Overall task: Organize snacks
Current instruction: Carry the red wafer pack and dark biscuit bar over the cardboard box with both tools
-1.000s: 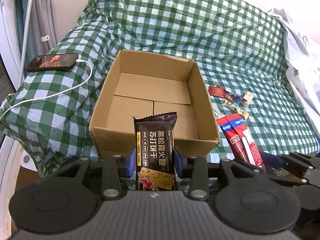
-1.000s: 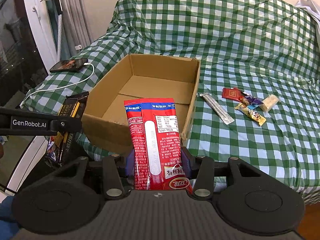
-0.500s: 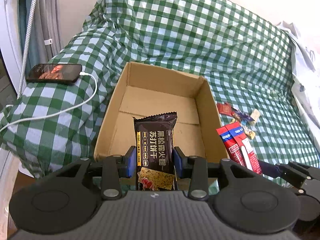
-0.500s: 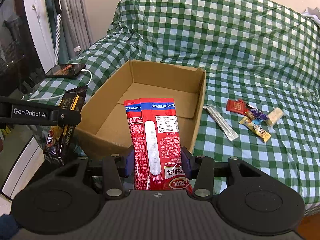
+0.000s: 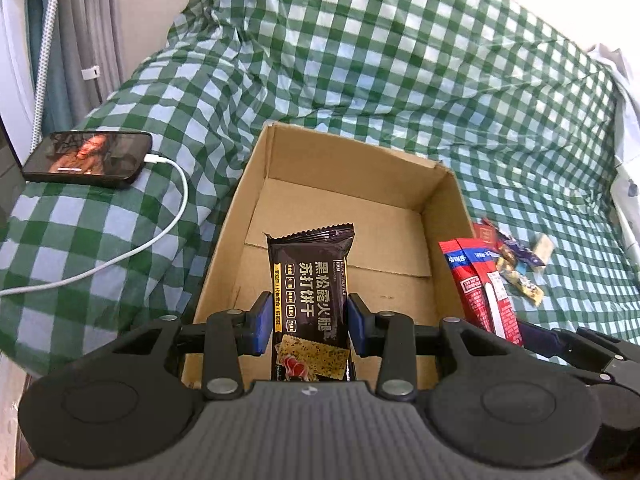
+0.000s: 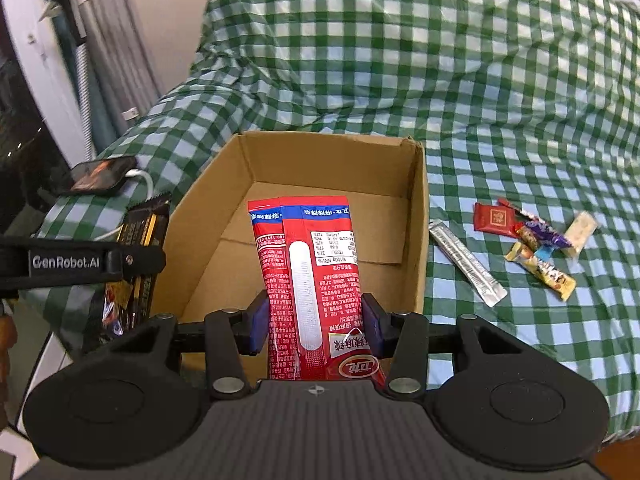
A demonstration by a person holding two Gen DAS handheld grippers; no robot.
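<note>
Carrying step: left gripper [image 5: 308, 322] clamps black cracker pack [image 5: 310, 280], right gripper [image 6: 314, 326] clamps red packet [image 6: 310, 276], both above cardboard box [image 6: 416, 248] near edge; next, lower and release inside.

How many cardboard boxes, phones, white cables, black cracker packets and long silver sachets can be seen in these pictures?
Cardboard box: 1
Phone: 1
White cable: 1
Black cracker packet: 1
Long silver sachet: 1
Total: 5
Not counted: the held red pack; whether it is one or two, I cannot tell.
</note>
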